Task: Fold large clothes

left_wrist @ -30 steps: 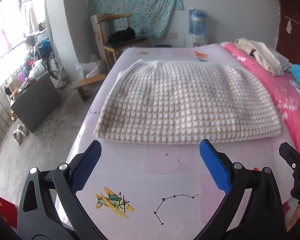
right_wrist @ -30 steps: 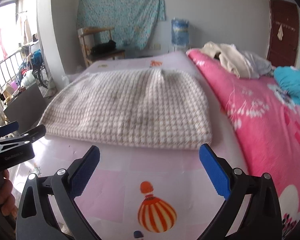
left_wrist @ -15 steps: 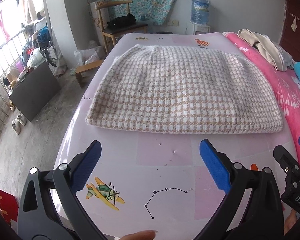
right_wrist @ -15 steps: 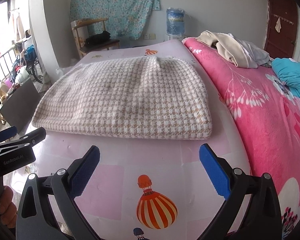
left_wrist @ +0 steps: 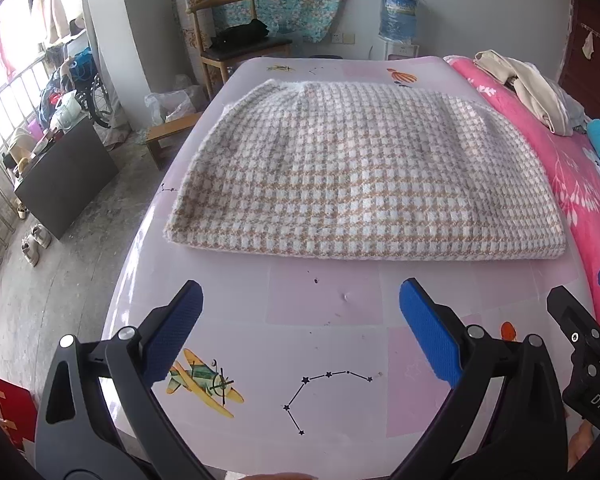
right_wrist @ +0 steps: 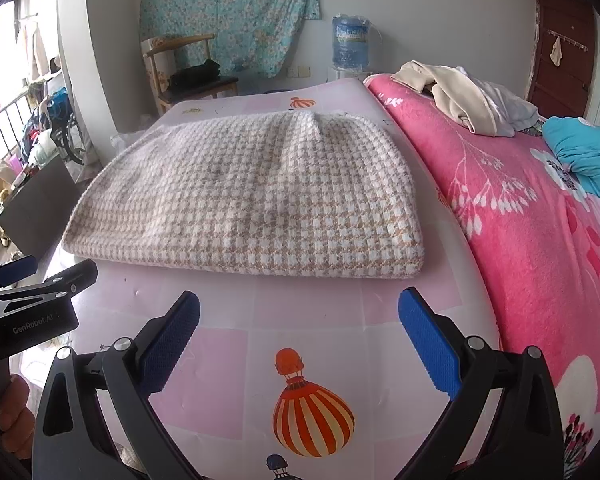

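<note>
A folded beige-and-white houndstooth garment (left_wrist: 364, 176) lies flat on the pale pink bed sheet (left_wrist: 324, 300); it also shows in the right wrist view (right_wrist: 252, 200). My left gripper (left_wrist: 300, 332) is open and empty, hovering over the sheet a short way in front of the garment's near edge. My right gripper (right_wrist: 300, 336) is open and empty, over the sheet in front of the garment's near right corner. Each gripper shows at the edge of the other's view: the right one (left_wrist: 584, 340) and the left one (right_wrist: 32, 300).
A bright pink quilt (right_wrist: 520, 220) covers the bed's right side, with a pile of cream clothes (right_wrist: 460, 100) and a teal cloth (right_wrist: 584, 156) on it. A wooden chair (left_wrist: 236, 40) and water bottle (left_wrist: 398, 12) stand beyond the bed. Bare floor lies left.
Both grippers rose and tilted down slightly, so the garment now sits lower and nearer in both views. The garment has not moved. Both grippers stay open.
</note>
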Motion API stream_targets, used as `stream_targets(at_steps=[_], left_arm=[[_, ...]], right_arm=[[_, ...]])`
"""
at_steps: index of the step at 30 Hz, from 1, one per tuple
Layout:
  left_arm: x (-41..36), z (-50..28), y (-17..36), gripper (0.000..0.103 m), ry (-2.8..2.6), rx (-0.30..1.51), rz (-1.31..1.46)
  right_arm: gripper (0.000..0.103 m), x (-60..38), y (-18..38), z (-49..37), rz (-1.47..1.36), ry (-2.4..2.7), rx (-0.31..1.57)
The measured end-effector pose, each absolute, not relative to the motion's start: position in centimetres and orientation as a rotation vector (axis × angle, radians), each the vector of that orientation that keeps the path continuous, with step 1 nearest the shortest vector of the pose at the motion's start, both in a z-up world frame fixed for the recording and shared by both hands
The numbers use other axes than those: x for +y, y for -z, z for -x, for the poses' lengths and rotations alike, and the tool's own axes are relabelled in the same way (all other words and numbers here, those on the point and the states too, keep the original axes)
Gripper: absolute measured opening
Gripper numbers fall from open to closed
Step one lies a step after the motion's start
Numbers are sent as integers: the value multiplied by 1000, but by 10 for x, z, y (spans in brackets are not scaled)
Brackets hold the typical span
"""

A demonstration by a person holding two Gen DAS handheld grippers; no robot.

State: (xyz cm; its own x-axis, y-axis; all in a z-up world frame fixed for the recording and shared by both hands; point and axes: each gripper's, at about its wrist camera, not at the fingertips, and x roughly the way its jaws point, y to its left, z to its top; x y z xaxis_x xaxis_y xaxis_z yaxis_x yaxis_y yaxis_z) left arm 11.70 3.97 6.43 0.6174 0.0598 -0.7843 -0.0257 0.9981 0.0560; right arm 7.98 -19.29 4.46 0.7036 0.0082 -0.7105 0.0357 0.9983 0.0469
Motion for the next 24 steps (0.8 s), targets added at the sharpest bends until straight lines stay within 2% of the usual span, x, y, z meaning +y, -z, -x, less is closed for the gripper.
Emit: stream_targets(at_steps=[24], left_arm=[[36, -119, -59, 95, -40, 934, -39]], right_arm=[[97, -201, -42, -84, -69, 35, 808]])
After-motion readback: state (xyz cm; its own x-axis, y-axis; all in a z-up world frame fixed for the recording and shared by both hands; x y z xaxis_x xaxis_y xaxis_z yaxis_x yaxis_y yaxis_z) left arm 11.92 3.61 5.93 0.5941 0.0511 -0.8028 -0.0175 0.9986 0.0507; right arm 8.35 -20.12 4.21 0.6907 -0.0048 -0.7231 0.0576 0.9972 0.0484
